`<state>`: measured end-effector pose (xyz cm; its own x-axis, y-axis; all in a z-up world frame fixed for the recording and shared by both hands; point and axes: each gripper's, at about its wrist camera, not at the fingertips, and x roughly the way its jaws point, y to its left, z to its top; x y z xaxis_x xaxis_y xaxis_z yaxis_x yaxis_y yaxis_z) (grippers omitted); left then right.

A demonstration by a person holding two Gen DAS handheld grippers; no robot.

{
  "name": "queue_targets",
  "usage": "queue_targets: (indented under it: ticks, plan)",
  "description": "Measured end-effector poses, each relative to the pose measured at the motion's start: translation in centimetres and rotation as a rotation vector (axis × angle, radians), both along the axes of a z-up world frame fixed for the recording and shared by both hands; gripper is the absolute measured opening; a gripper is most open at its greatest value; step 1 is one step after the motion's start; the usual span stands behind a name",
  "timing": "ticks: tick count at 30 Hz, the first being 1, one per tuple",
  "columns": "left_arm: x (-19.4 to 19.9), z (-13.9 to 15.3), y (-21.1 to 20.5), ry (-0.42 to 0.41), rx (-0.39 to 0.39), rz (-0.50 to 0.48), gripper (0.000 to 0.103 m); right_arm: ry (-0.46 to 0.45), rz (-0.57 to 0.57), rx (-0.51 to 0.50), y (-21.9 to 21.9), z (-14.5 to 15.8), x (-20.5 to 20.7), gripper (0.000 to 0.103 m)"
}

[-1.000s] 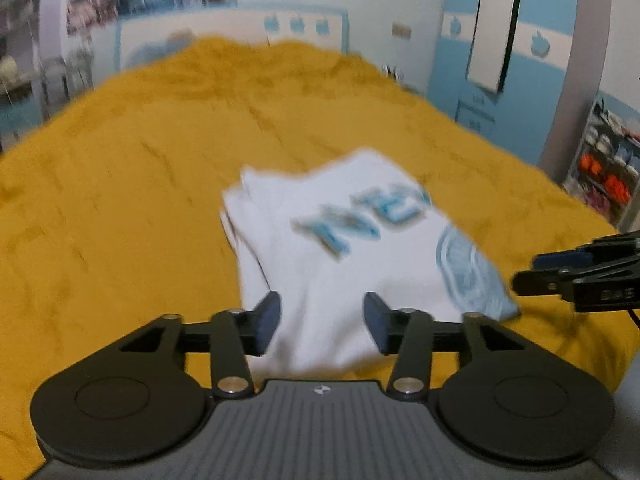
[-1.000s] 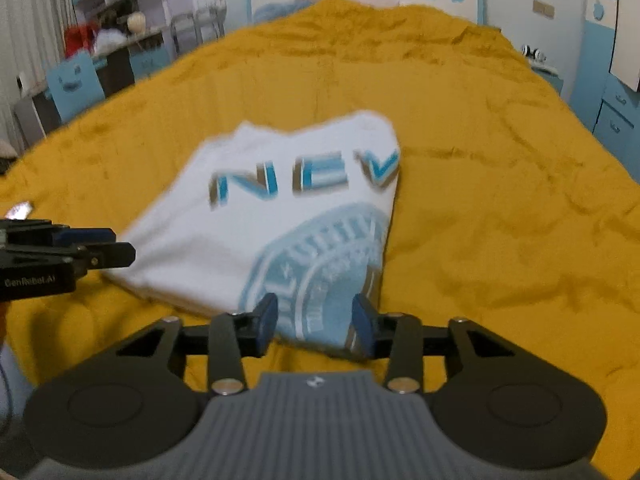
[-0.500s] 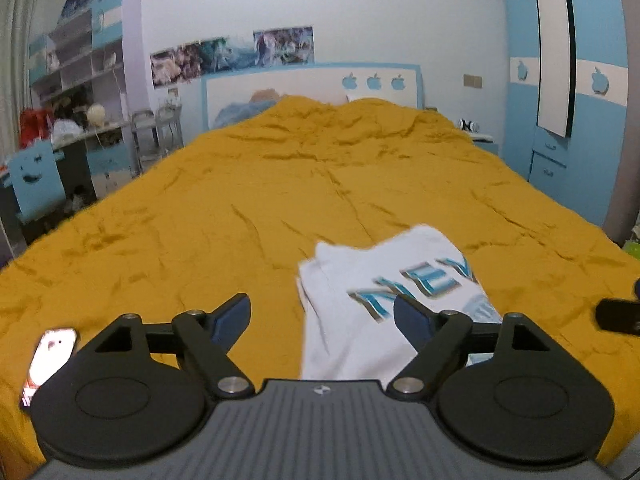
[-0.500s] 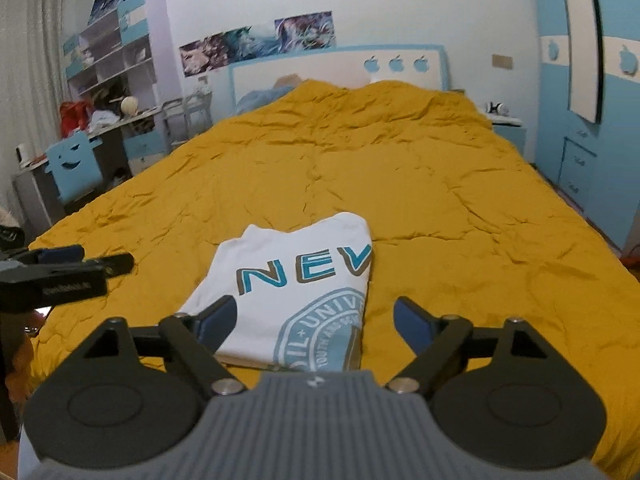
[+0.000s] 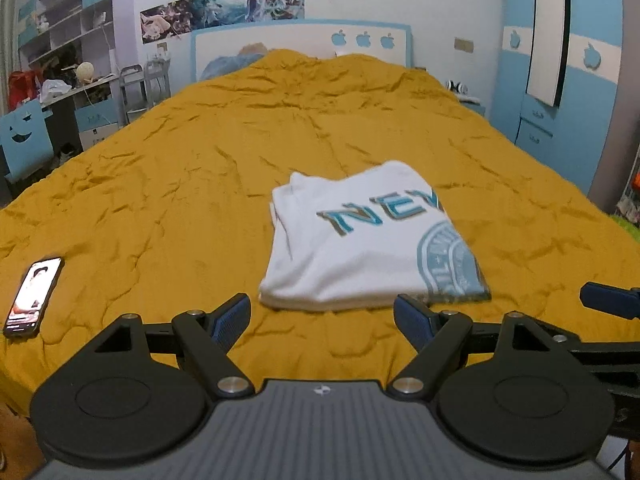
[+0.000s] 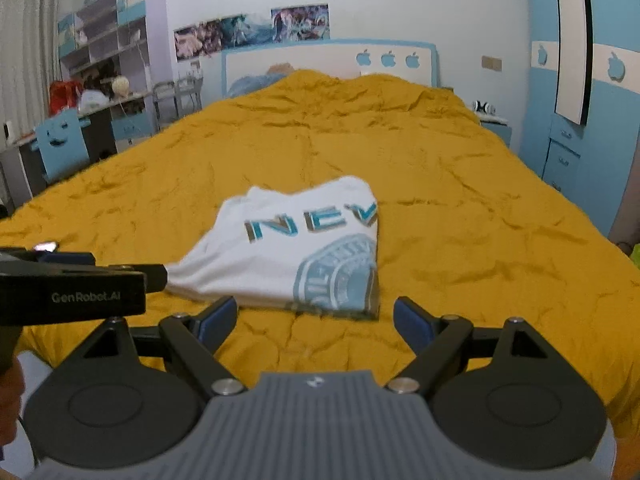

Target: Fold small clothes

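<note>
1. Both sets of jaws have spread wide and drawn back from the folded shirt since a second ago, when each stood narrow at the shirt's near edge.
2. The left gripper (image 5: pixel 322 316) holds nothing; its blue-padded fingers (image 5: pixel 232 316) stand far apart over the bedspread, just short of the shirt's near edge.
3. The right gripper (image 6: pixel 316 316) is likewise spread wide and holds nothing, its fingers apart from the cloth.
4. In the right wrist view the left gripper shows from the side at the left edge (image 6: pixel 120 276), its tip near the shirt's left corner.
5. The white T-shirt (image 5: pixel 360 256) lies folded into a flat rectangle on the mustard bedspread (image 5: pixel 160 200), near the foot of the bed, blue lettering and a round blue print facing up.
6. A phone (image 5: pixel 34 296) with a lit screen lies on the bedspread, well apart to the left of the shirt.
7. Beyond, a white and blue headboard (image 5: pixel 304 44) meets the wall, and a blue wardrobe (image 5: pixel 572 92) stands to the right.
</note>
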<state>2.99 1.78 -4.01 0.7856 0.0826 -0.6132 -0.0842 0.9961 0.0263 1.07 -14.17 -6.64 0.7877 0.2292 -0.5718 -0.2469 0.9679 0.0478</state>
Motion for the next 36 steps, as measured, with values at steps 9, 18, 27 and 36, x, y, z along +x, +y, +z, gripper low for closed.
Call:
queue_targets:
  ticks: [9, 18, 27, 36]
  plan:
    - [-0.6, -1.9, -1.0, 0.049, 0.020, -0.019, 0.095, 0.041, -0.037, 0.010, -0.8, -1.3, -0.7, 0.082]
    - [-0.7, -2.6, -0.9, 0.070, 0.017, -0.009, 0.094, 0.043, -0.012, -0.019, -0.2, -1.7, -0.7, 0.082]
    - [-0.8, -2.6, -0.9, 0.066, 0.017, -0.009, 0.094, 0.030, -0.016, -0.010, -0.3, -1.5, -0.9, 0.082]
    - [-0.8, -2.6, -0.9, 0.066, 0.017, -0.008, 0.094, 0.032, -0.016, -0.007, -0.3, -1.5, -0.9, 0.082]
